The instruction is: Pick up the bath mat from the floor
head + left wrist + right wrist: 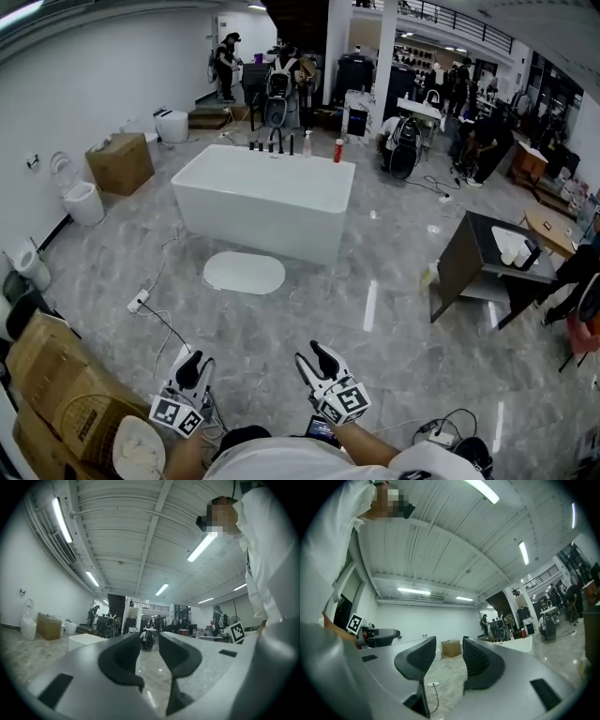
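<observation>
The bath mat (244, 273) is a white oval lying flat on the grey marble floor, right in front of the white bathtub (265, 199). Both grippers are held low near my body, well short of the mat. My left gripper (192, 367) stands open with nothing between its jaws; in the left gripper view (150, 637) it points level across the room, with the bathtub (84, 641) to its left. My right gripper (317, 359) is also open and empty, and in the right gripper view (449, 641) it looks toward the far wall. The mat shows in neither gripper view.
A power strip (139, 301) with a trailing cable lies left of the mat. Cardboard boxes (47, 375) stack at the near left, toilets (82, 202) and another box (120, 162) line the left wall. A dark vanity cabinet (478, 262) stands right. People work at the back.
</observation>
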A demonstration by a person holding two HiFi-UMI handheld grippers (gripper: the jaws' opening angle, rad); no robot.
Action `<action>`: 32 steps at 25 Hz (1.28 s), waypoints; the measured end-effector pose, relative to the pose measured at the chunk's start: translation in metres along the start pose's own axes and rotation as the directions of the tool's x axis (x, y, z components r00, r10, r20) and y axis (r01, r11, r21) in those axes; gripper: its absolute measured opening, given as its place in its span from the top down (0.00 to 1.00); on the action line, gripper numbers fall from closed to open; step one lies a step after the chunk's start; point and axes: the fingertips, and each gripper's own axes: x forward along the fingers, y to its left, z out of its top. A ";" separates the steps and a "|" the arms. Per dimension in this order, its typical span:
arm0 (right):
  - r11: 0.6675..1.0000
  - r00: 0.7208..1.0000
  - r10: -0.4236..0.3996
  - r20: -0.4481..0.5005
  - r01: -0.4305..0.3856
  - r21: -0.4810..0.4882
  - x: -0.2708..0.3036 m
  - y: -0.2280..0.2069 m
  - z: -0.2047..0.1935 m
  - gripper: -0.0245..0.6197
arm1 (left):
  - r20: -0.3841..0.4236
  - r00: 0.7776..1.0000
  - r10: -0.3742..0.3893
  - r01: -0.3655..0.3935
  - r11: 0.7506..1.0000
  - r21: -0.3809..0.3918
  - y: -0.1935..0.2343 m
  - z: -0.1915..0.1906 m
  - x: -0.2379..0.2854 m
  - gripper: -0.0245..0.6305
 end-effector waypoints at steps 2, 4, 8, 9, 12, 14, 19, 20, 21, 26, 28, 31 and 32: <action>1.000 1.000 0.008 -0.009 -0.008 0.005 0.000 -0.001 -0.007 0.66 | -0.013 1.000 0.011 -0.011 1.000 -0.010 0.003 -0.007 -0.004 0.77; 1.000 1.000 0.010 -0.023 -0.009 0.018 0.004 -0.004 -0.015 0.66 | -0.026 0.999 0.027 -0.027 0.999 -0.024 0.010 -0.014 -0.004 0.77; 1.000 0.999 0.008 -0.035 -0.007 0.017 0.020 -0.010 -0.026 0.66 | -0.042 0.998 0.043 -0.045 0.998 -0.047 0.031 -0.029 0.004 0.77; 1.000 0.999 0.006 -0.038 -0.006 0.009 0.026 -0.014 -0.027 0.66 | -0.040 0.998 0.043 -0.046 0.998 -0.053 0.037 -0.032 0.009 0.77; 1.000 0.999 -0.006 -0.054 0.006 -0.009 0.049 -0.032 -0.030 0.66 | -0.023 0.999 0.042 -0.044 0.996 -0.082 0.064 -0.039 0.034 0.77; 1.000 0.998 -0.018 -0.064 0.017 -0.025 0.070 -0.046 -0.028 0.66 | -0.005 0.999 0.034 -0.035 0.994 -0.102 0.085 -0.036 0.056 0.77; 0.998 0.998 -0.034 -0.058 0.031 -0.054 0.135 -0.073 -0.008 0.66 | 0.028 1.000 -0.004 0.006 0.996 -0.093 0.130 -0.018 0.108 0.77; 0.998 0.998 -0.034 -0.048 0.031 -0.060 0.151 -0.074 -0.004 0.66 | 0.031 0.999 -0.011 0.014 0.996 -0.089 0.142 -0.015 0.116 0.77; 0.997 0.999 -0.032 -0.036 0.029 -0.066 0.167 -0.074 0.000 0.66 | 0.034 0.999 -0.019 0.022 0.996 -0.084 0.154 -0.012 0.123 0.77; 0.997 0.999 -0.029 -0.026 0.027 -0.071 0.246 -0.077 -0.005 0.66 | 0.053 0.998 -0.029 0.033 0.997 -0.070 0.223 0.002 0.154 0.77; 0.996 0.999 -0.029 -0.025 0.026 -0.083 0.270 -0.078 -0.008 0.66 | 0.058 0.998 -0.032 0.035 0.998 -0.058 0.248 0.005 0.163 0.77; 0.996 0.999 -0.034 -0.011 0.032 -0.087 0.298 -0.081 -0.014 0.66 | 0.055 0.998 -0.009 0.013 0.997 -0.076 0.290 -0.003 0.175 0.77; 0.996 0.999 -0.036 -0.011 0.035 -0.083 0.306 -0.082 -0.016 0.66 | 0.058 0.998 0.003 0.002 0.995 -0.096 0.303 -0.006 0.180 0.77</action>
